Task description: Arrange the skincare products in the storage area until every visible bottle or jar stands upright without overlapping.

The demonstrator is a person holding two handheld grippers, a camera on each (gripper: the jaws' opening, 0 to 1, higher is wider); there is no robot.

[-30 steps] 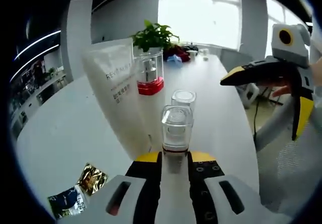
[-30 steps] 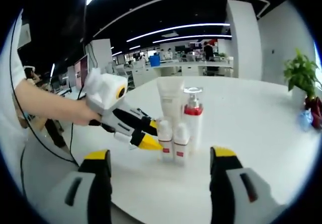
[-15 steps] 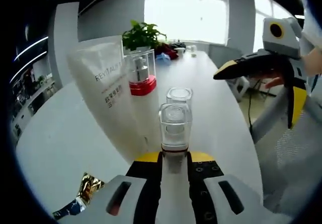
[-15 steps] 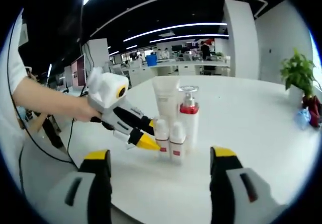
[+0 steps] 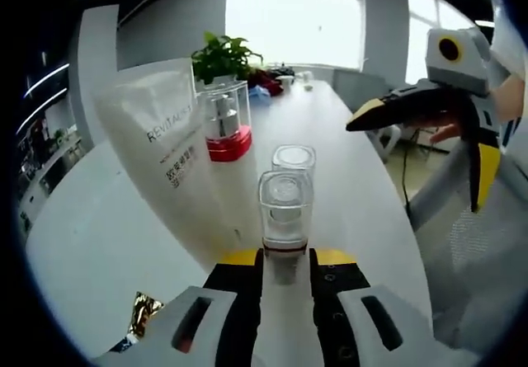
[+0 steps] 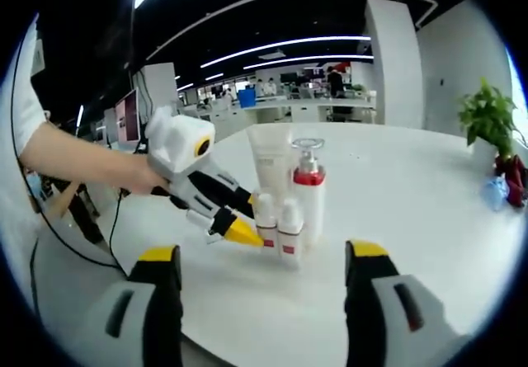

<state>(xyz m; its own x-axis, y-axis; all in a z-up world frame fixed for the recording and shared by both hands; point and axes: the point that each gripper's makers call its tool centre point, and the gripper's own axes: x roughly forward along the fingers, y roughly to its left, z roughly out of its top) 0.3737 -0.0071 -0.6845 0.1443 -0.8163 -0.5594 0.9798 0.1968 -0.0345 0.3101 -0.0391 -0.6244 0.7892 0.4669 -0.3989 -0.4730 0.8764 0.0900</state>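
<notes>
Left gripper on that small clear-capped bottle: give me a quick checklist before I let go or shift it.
1. Left gripper closed on small bottle: ok, jaws hug its base.
2. Small bottle upright: ok.
3. Gap to second small bottle behind it: cannot tell; in the right gripper view the pair stands side by side, very close.
4. White tube and pump bottle upright: ok.
5. Right gripper clear of the products: ok, open, holding nothing.
6. Table has free space nearby: ok.
</notes>
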